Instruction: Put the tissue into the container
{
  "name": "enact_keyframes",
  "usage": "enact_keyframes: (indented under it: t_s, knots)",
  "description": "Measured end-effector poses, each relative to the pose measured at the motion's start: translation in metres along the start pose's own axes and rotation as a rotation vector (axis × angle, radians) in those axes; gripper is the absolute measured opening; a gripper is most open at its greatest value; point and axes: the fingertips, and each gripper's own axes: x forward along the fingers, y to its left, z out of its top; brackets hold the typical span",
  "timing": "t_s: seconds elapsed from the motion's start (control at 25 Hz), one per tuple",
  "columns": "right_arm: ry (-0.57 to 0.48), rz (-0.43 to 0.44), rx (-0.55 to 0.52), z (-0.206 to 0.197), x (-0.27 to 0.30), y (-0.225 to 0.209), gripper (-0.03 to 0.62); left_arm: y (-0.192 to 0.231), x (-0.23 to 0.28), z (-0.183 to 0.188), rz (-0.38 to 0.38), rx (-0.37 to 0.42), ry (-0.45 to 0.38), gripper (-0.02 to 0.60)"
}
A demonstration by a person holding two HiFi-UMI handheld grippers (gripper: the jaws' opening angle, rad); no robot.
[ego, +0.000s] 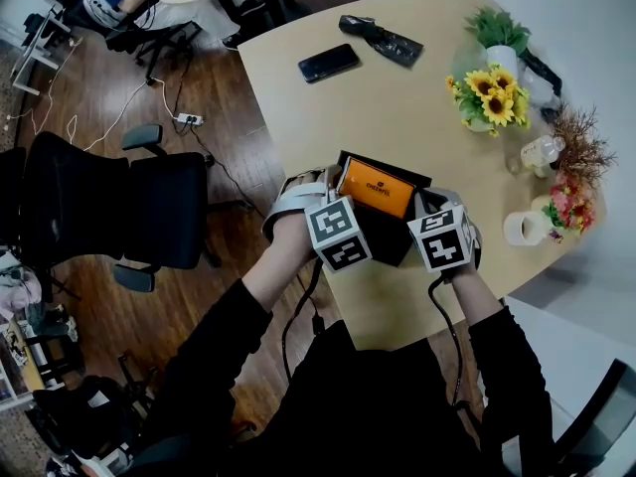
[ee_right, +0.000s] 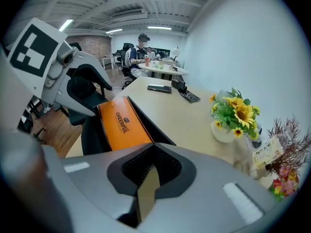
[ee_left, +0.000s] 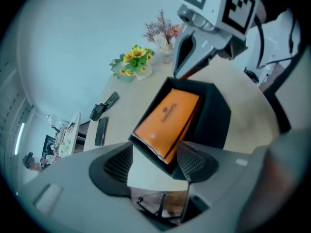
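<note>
A: Head view sits high above the container (ego: 386, 241), looks steeply down and takes in the whole table (ego: 397, 97).
B: Gripper views are both close in. They sit low at opposite ends of the container and face each other across it.
A: All three share the container and the sunflowers (ego: 492, 92) beyond it.

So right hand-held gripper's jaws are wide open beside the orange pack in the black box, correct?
No. The right hand-held gripper is shut, jaws together, per the right gripper view; it is beside the orange pack in the black box.
</note>
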Motion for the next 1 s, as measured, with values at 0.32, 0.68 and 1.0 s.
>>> enact_keyframes:
  t_s: [0.32,0.68,1.0]
  knots:
    - [-0.143,0.045,0.131,0.011,-0.031,-0.002,0.000,0.002,-0.034,0.028,-0.025,-0.341,-0.278,0.267]
    - [-0.542,0.133,0.227,0.038,-0.123,0.002,0.000,-0.012,-0.099,0.038,-0.049,-0.841,-0.593,0.261]
    - [-0.783,0.238,0.169,0.012,-0.214,0.020,0.000,-0.060,-0.190,0.084,0.175,-0.889,-0.689,0.228]
